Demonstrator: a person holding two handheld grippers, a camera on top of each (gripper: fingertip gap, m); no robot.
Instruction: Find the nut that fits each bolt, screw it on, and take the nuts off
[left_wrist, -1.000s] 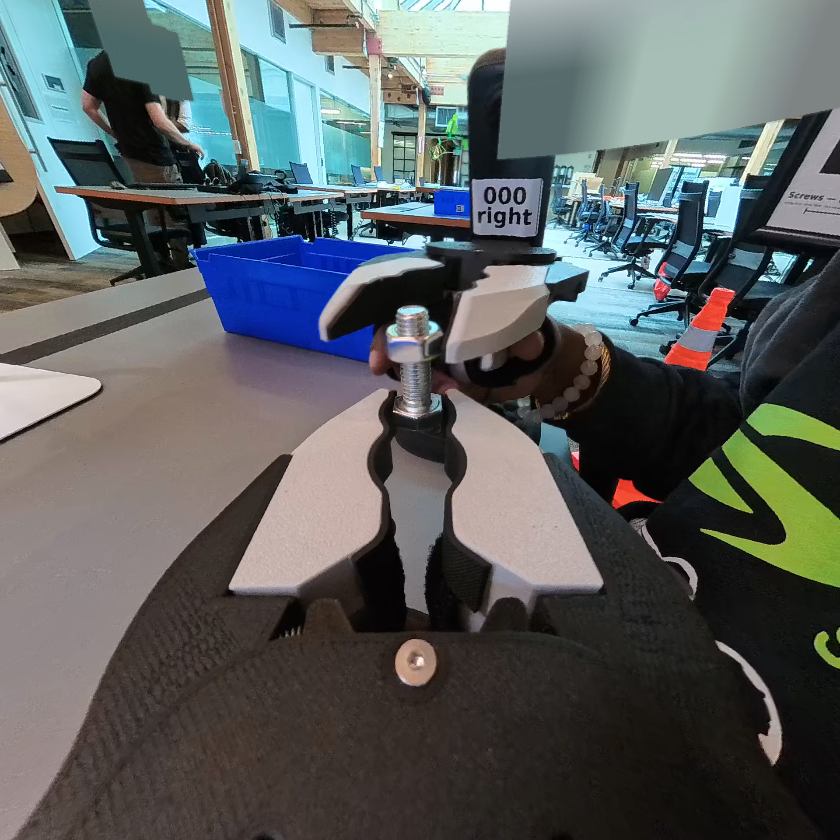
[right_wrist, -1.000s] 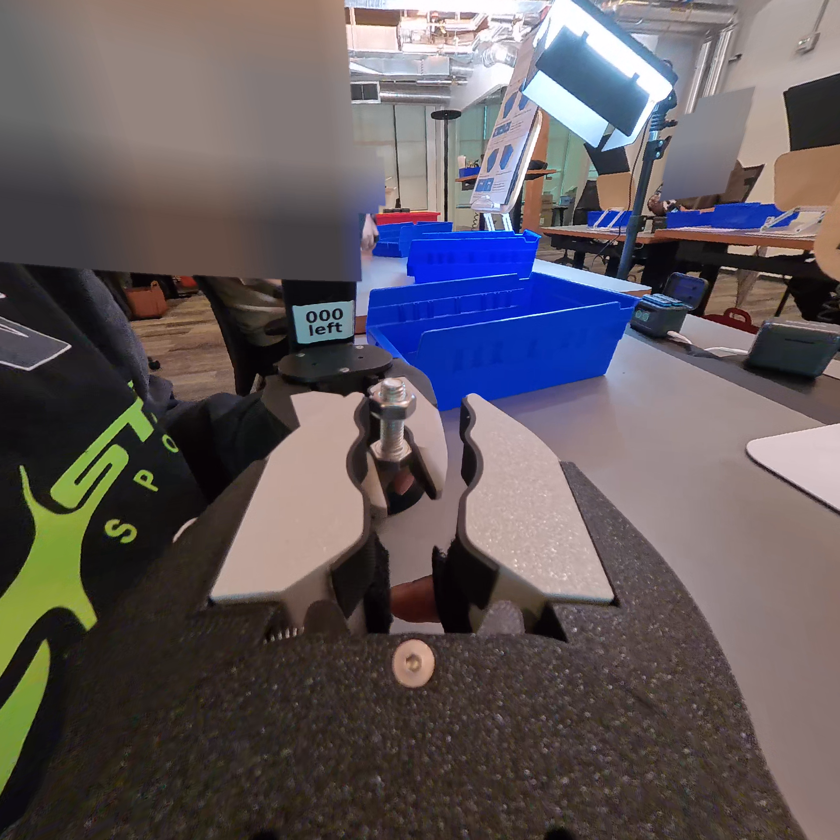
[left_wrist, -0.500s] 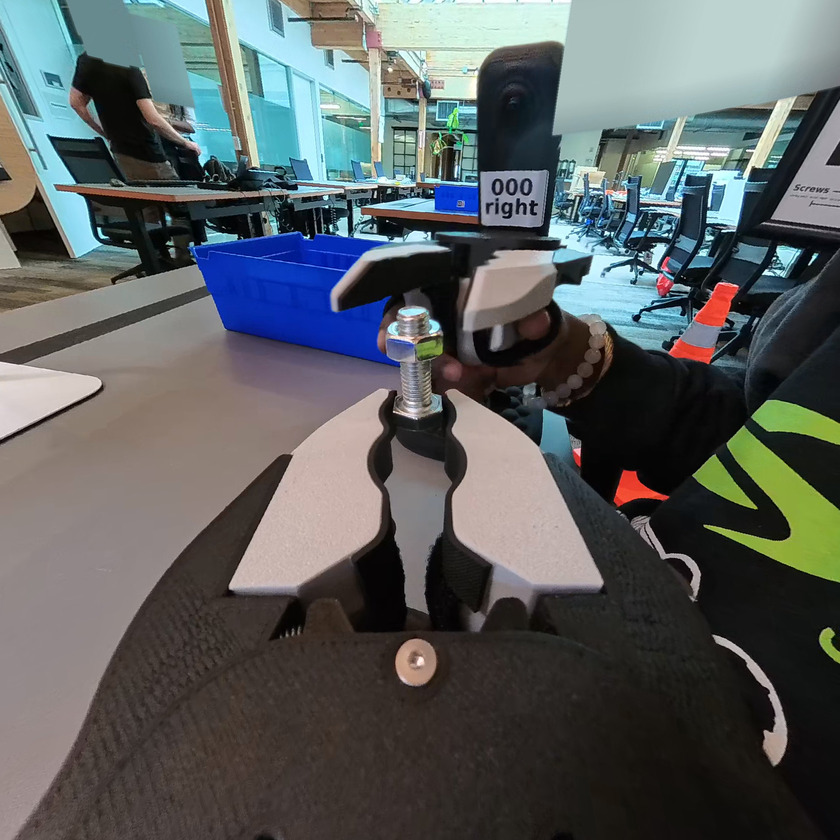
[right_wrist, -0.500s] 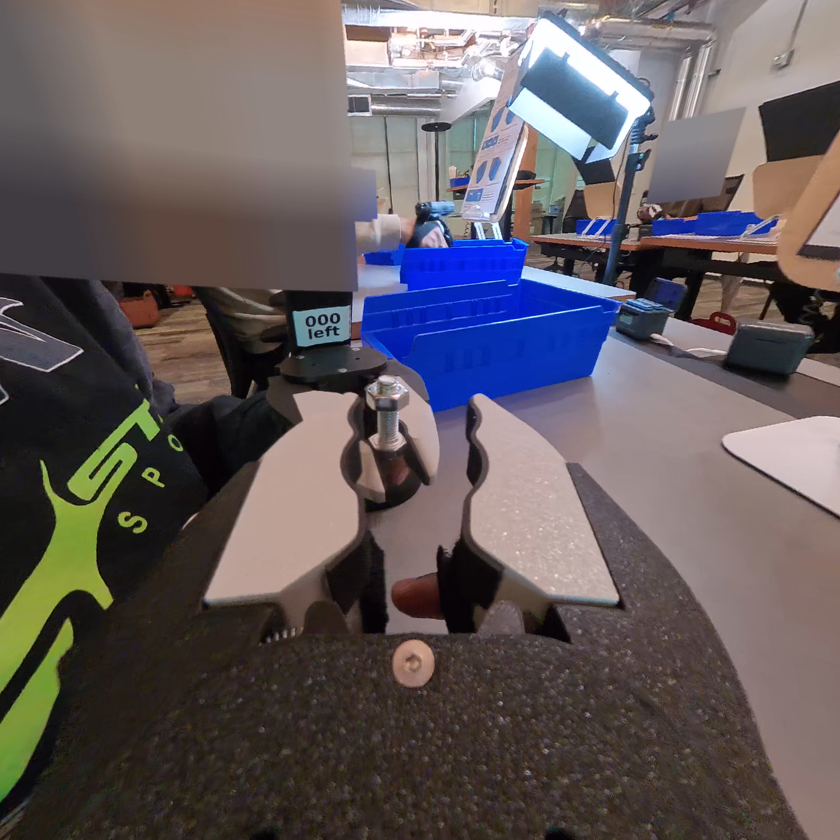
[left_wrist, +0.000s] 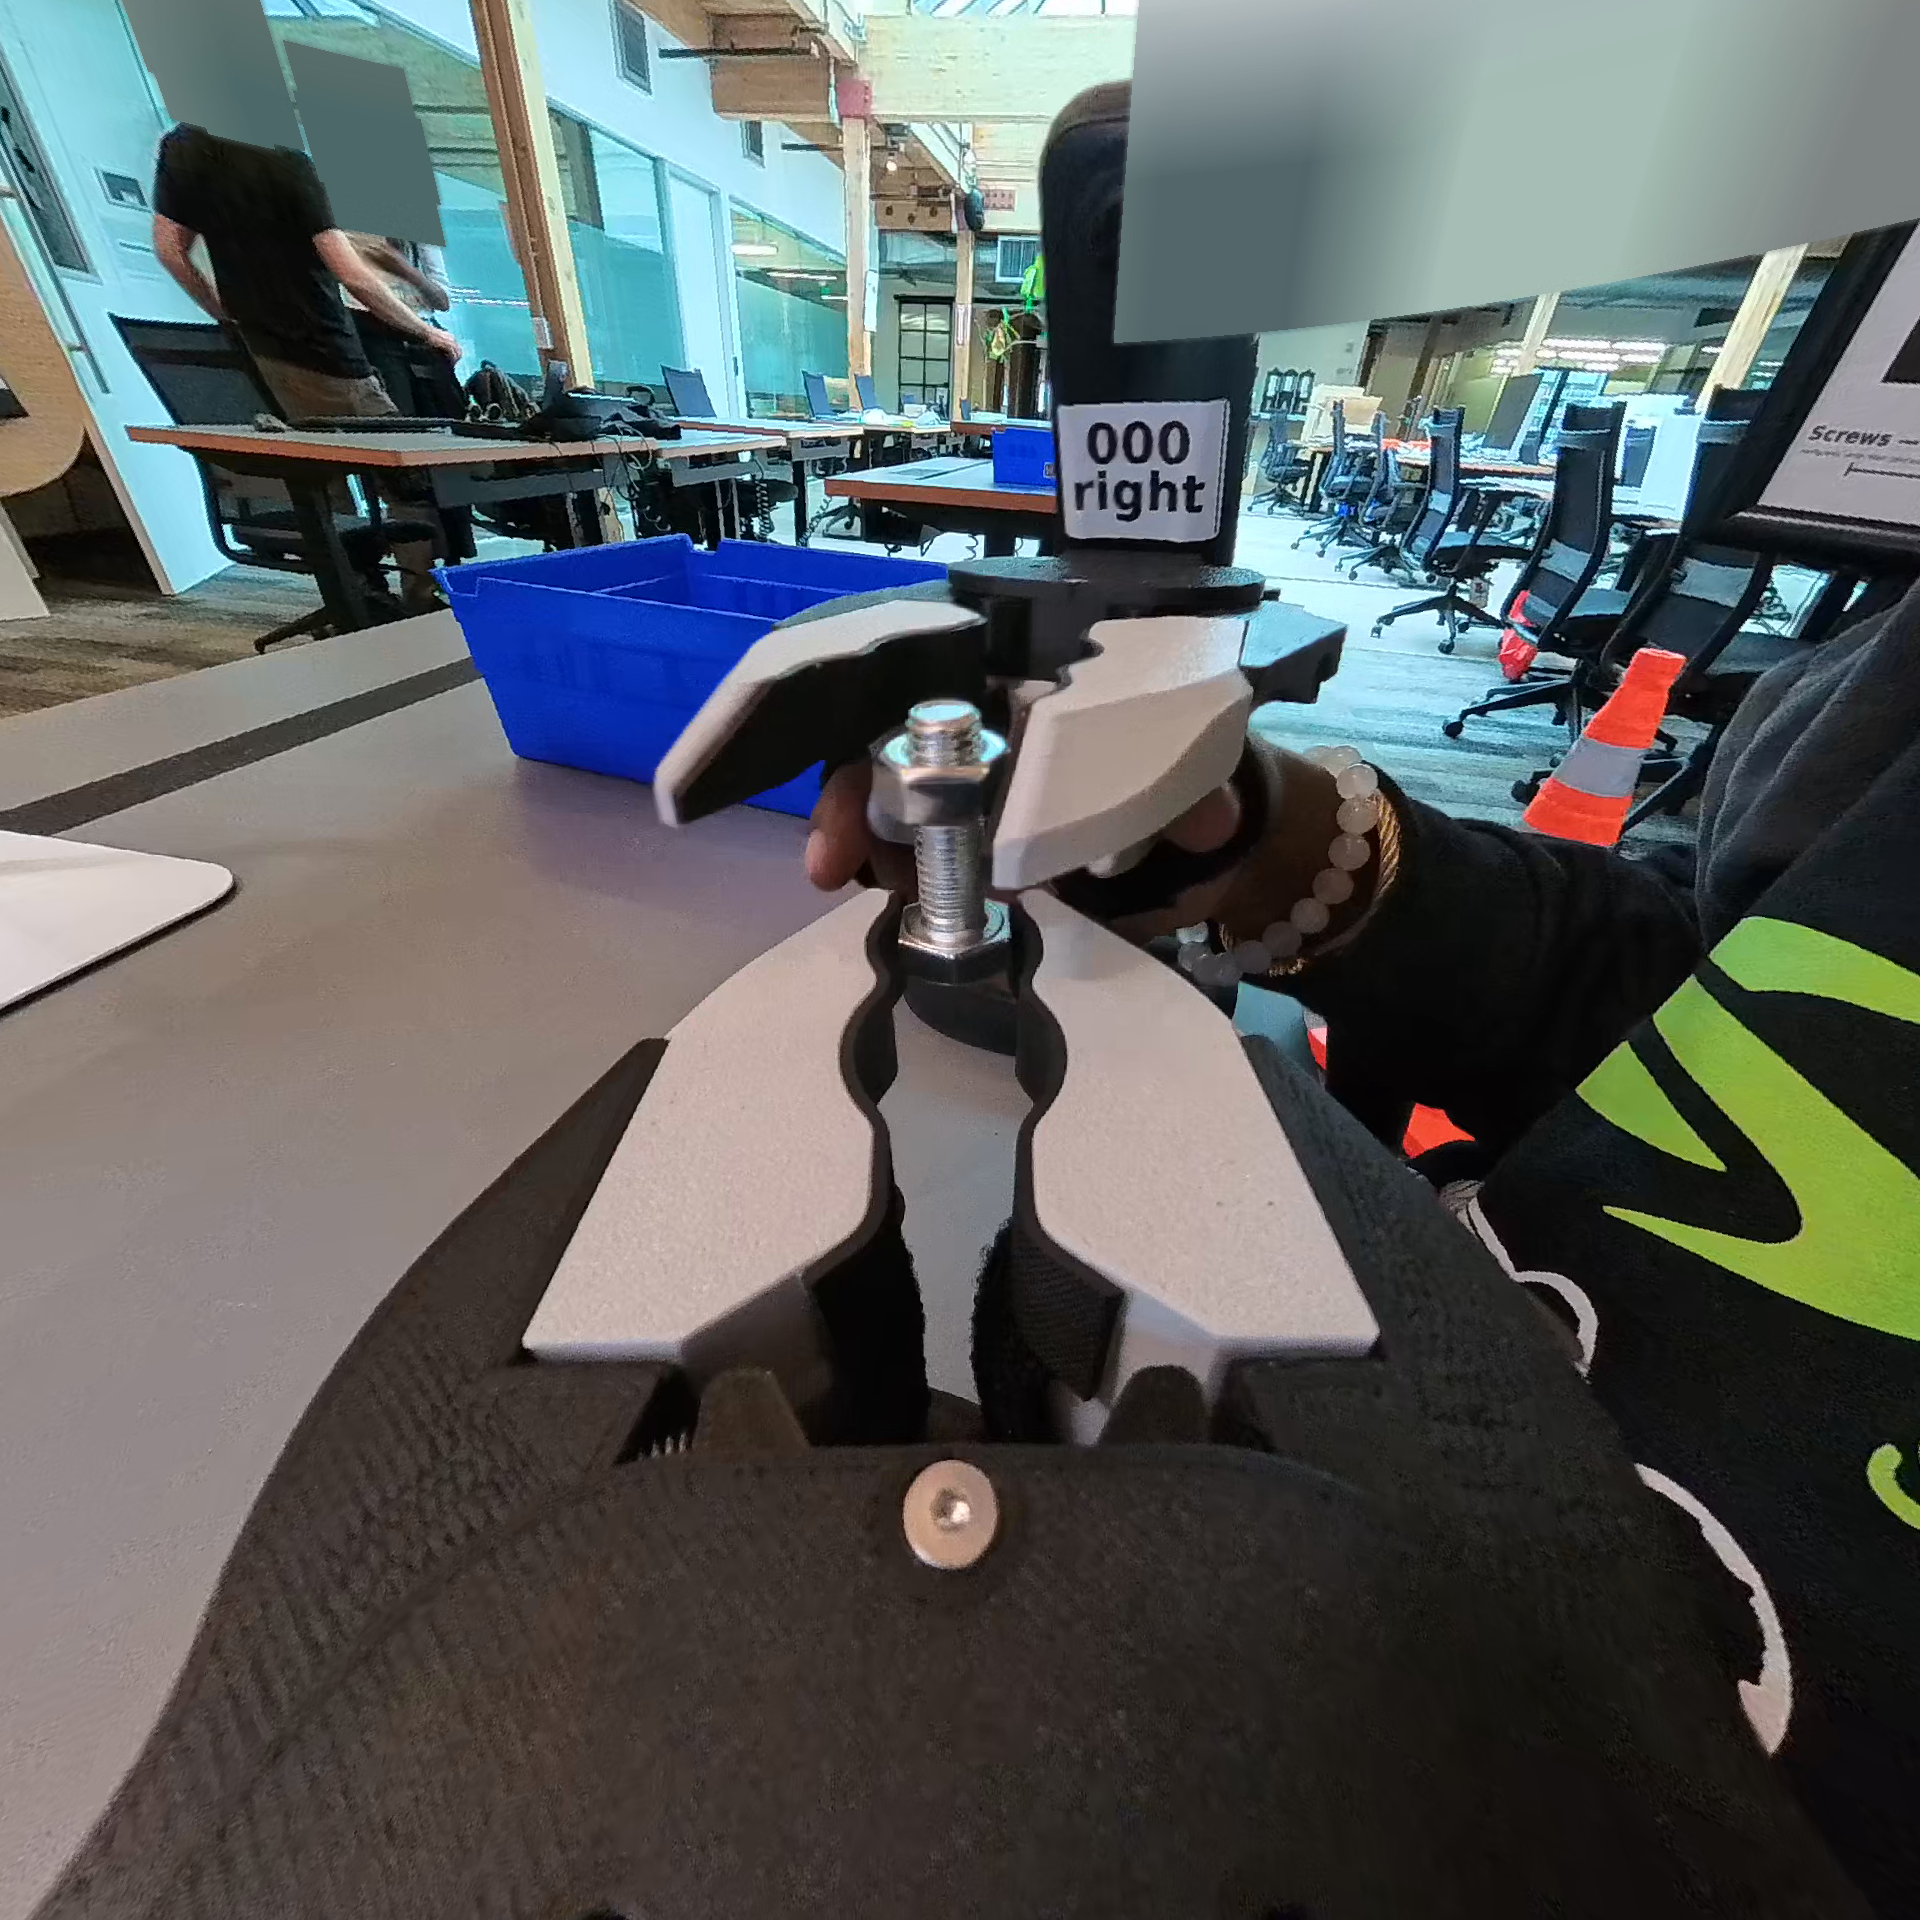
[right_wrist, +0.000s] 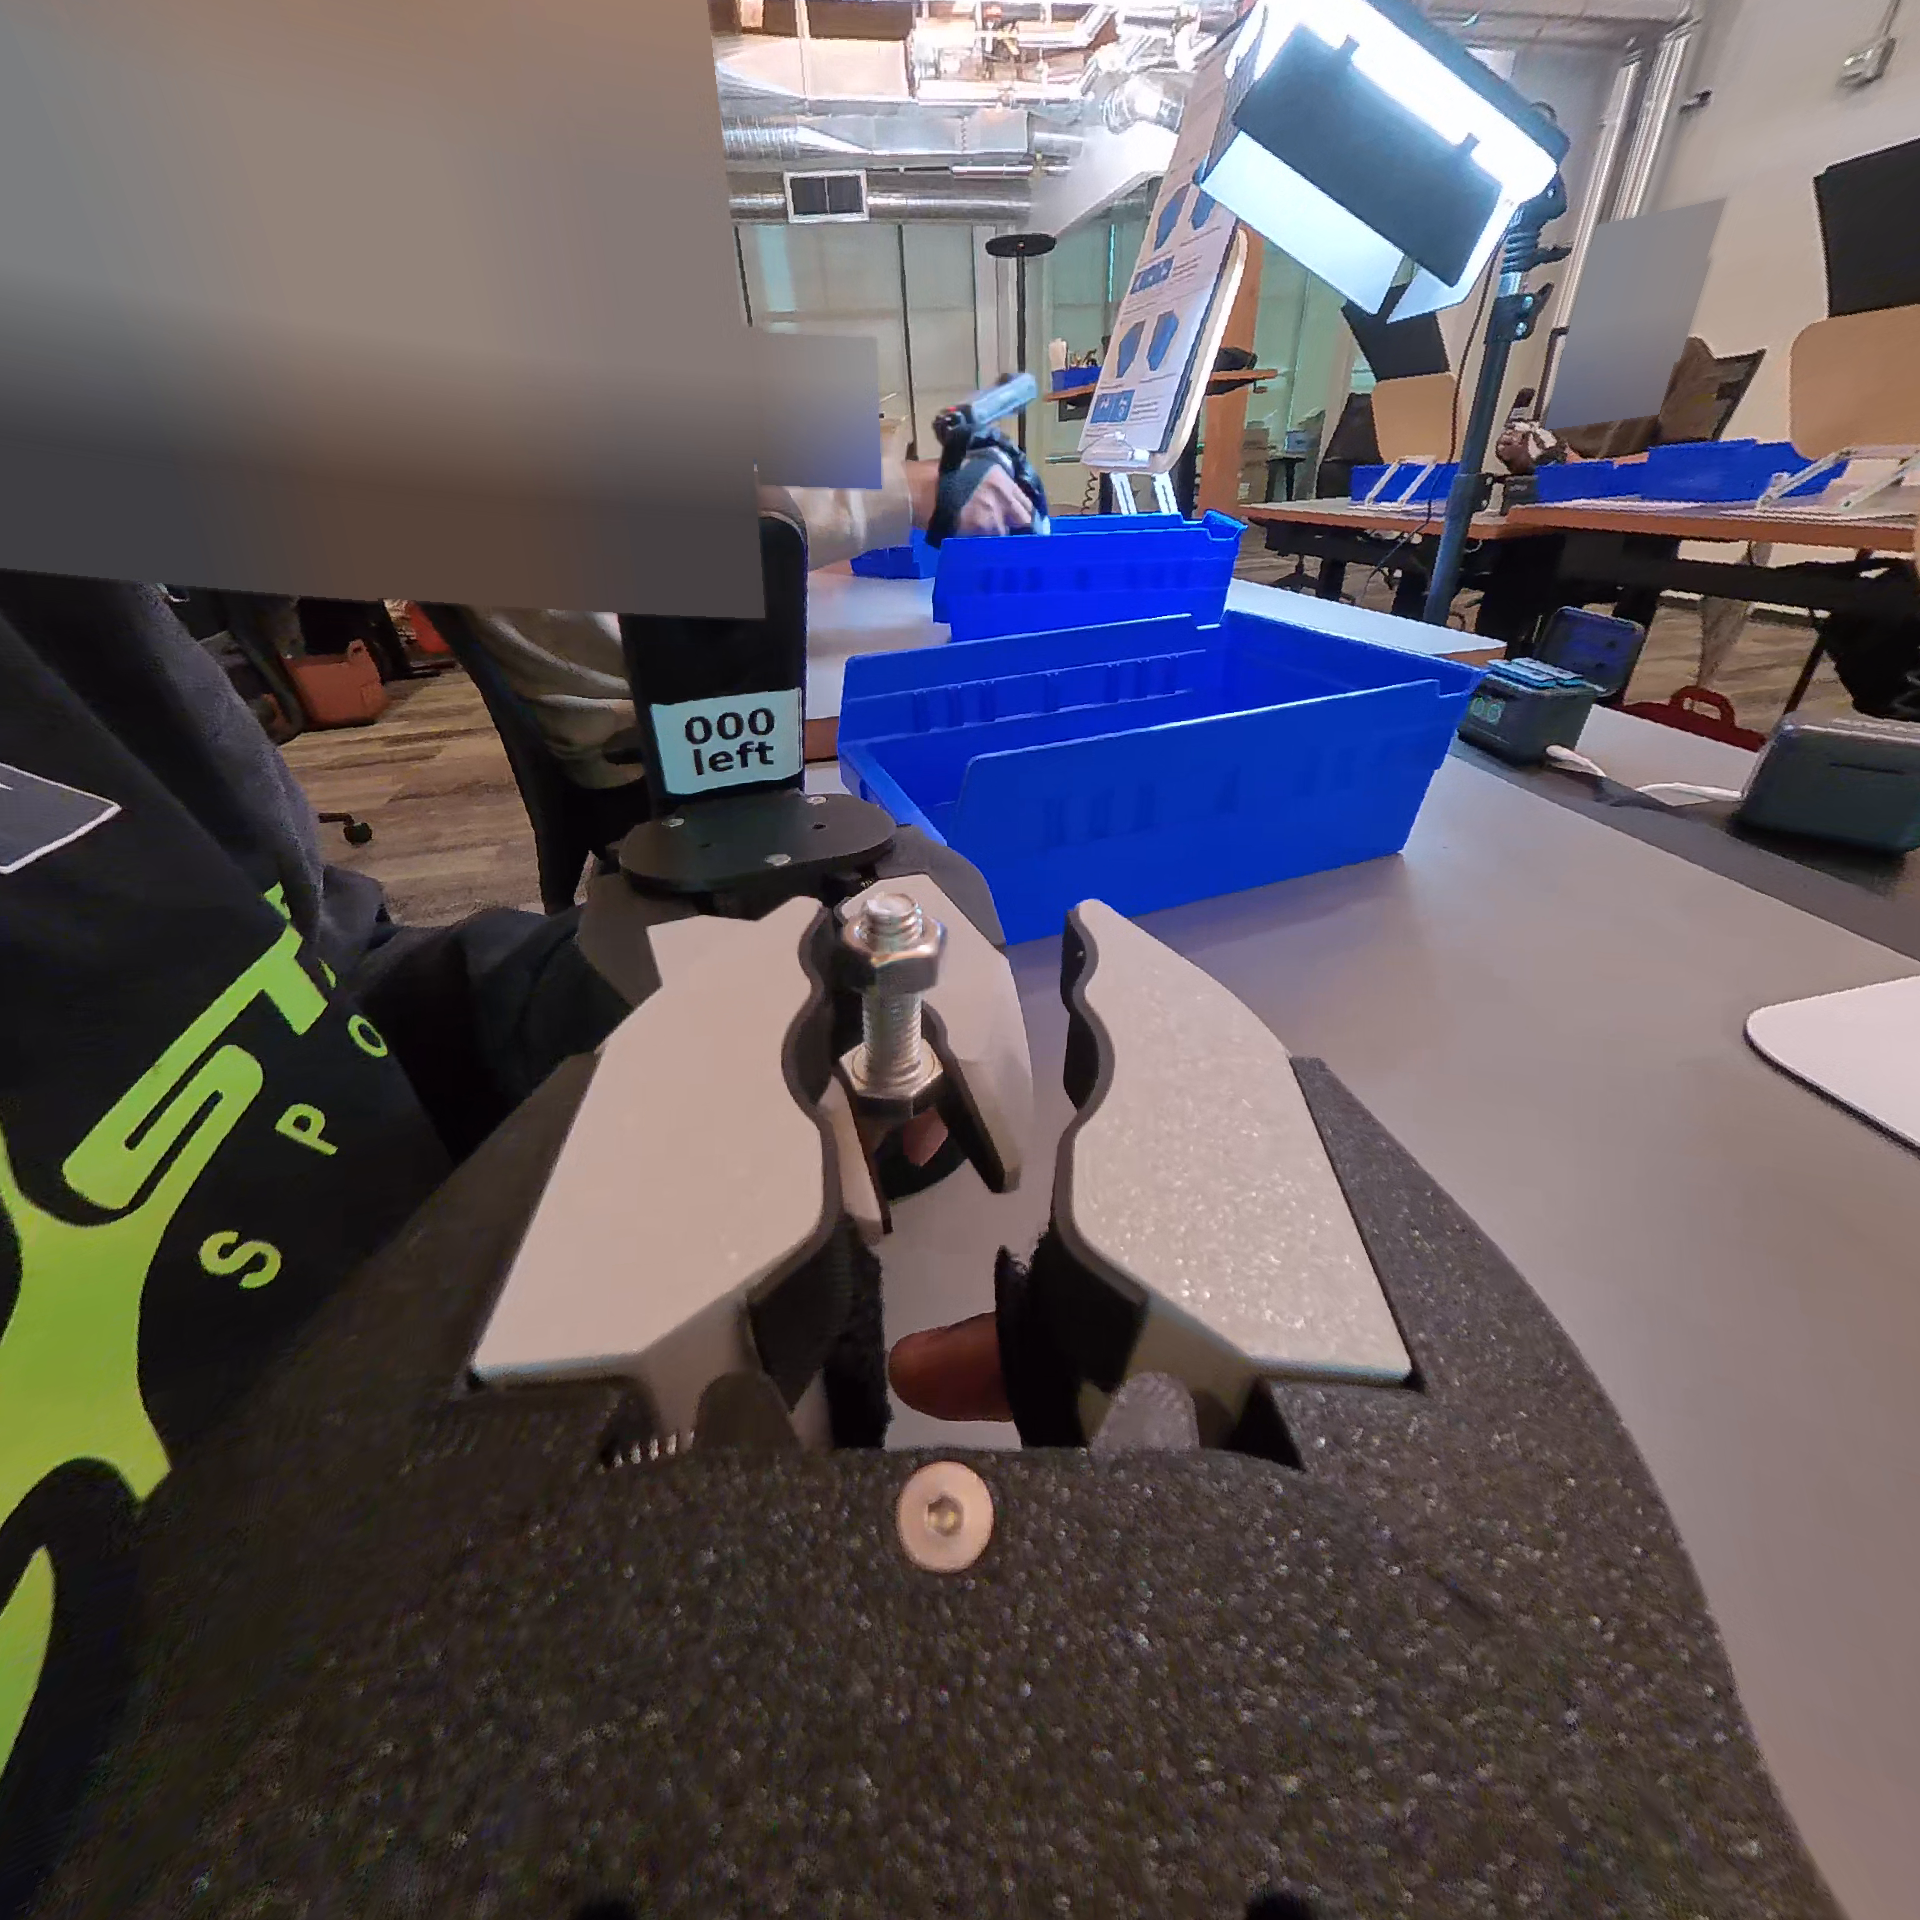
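**Bolt held upright over a grey table in an open office**

The left gripper (left_wrist: 951, 940) is clamped on the base of an upright bolt (left_wrist: 943, 831), just above the grey table (left_wrist: 312, 1039). A nut (left_wrist: 935, 781) sits near the bolt's top. The right gripper (right_wrist: 940, 997) has its fingers apart, one on each side of the nut; whether they touch it I cannot tell.

A dark seam crosses the table at the far left in the left wrist view. A white pad (left_wrist: 94, 904) lies at the left edge there. A blue bin (left_wrist: 644, 644) stands on the table beyond the grippers.

Behind the bin are rows of desks (left_wrist: 436, 447), office chairs, wooden posts and glass walls. An orange cone (left_wrist: 1605, 753) stands on the floor at right. In the right wrist view, a lit panel lamp (right_wrist: 1371, 156) on a stand rises at the far right, with more blue bins on the desks around it.
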